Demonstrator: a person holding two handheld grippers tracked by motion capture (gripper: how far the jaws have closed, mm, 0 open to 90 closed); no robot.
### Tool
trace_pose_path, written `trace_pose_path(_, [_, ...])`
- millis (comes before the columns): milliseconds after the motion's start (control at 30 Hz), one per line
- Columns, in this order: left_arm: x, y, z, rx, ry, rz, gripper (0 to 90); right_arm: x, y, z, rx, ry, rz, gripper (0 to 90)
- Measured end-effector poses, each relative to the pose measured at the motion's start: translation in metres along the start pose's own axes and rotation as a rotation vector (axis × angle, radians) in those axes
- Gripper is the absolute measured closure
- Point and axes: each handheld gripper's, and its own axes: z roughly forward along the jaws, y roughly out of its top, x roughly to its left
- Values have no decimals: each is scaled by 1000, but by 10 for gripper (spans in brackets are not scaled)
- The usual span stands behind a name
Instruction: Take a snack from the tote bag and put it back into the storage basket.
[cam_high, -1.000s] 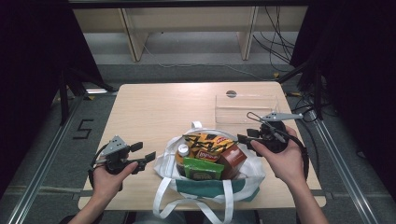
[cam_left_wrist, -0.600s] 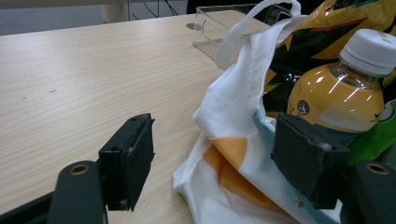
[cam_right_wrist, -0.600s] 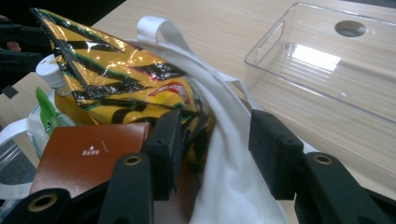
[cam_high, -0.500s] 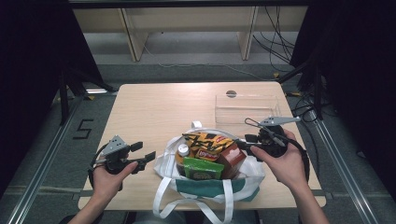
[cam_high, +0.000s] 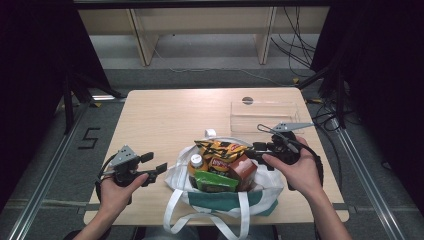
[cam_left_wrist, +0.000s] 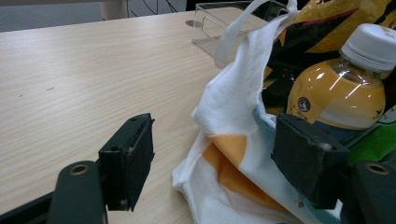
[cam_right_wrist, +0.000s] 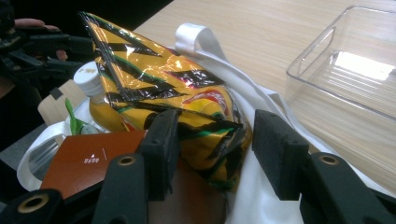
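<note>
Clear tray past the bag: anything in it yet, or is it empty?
Empty. The clear tray shows bare ribbed plastic in the right gripper view; the snacks and the bottle sit in the white bag.

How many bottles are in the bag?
1. A bottle of orange drink with a white cap stands at the left side of the white tote bag, beside the yellow snack bag. More could be hidden underneath the snacks.

Tote bag at the counter's six o'clock edge, holding bottle, snack packet and box; clear tray toward one o'clock.
</note>
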Motion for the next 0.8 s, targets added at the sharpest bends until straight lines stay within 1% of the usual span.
trace_pose_path(33, [-1,0,0,0,-1,-14,288,1,0,2,-4,19,38,514])
trace_pose_path(67, [-1,0,0,5,4,-6,288,-1,0,3,-6,26,35,515])
trace_pose_path(100, [0,0,0,4,5,-3,288,0,0,3,-1,36,47,515])
trace_pose_path(133, [0,0,0,0,0,-1,287,0,1,4,4,37,51,515])
trace_pose_path(167, [0,0,0,-2,0,0,288,-2,1,5,-2,48,31,516])
trace_pose_path(200, [0,0,-1,1,4,1,288,-3,1,6,-6,45,21,518])
trace_pose_path(233, [0,1,-1,3,6,2,288,-3,1,5,-7,31,11,534])
trace_pose_path(267, [0,1,-1,3,6,2,287,-2,2,5,3,51,41,557])
trace_pose_path(300, [0,1,-1,3,7,2,287,-2,2,6,5,65,45,561])
trace_pose_path(333, [0,0,0,0,3,2,288,-2,2,6,6,72,59,578])
trace_pose_path(367, [-1,0,0,1,4,2,287,-3,2,7,5,85,60,603])
trace_pose_path(400, [-1,0,0,0,3,-2,287,-3,2,7,16,92,83,630])
trace_pose_path(433, [-1,0,-1,5,9,3,288,-7,3,8,5,103,45,652])
trace_pose_path(467, [-1,0,0,1,2,-2,287,-7,3,10,15,89,29,693])
trace_pose_path(500, [0,0,0,1,3,2,288,-5,2,12,47,97,41,717])
trace_pose_path(533, [0,0,0,0,2,2,287,-4,2,14,50,101,38,725])
trace_pose_path(567, [0,0,0,-1,1,2,288,-3,1,16,41,104,37,733])
trace_pose_path(633, [0,0,0,-1,2,-1,287,-3,1,16,40,90,34,749])
trace_pose_path(733, [0,0,0,0,1,3,288,-3,0,17,28,95,24,784])
trace_pose_path(767, [0,0,-1,2,1,5,287,-3,0,17,24,81,5,800])
trace_pose_path(800, [0,0,0,2,1,5,287,-3,-1,18,18,77,-10,813])
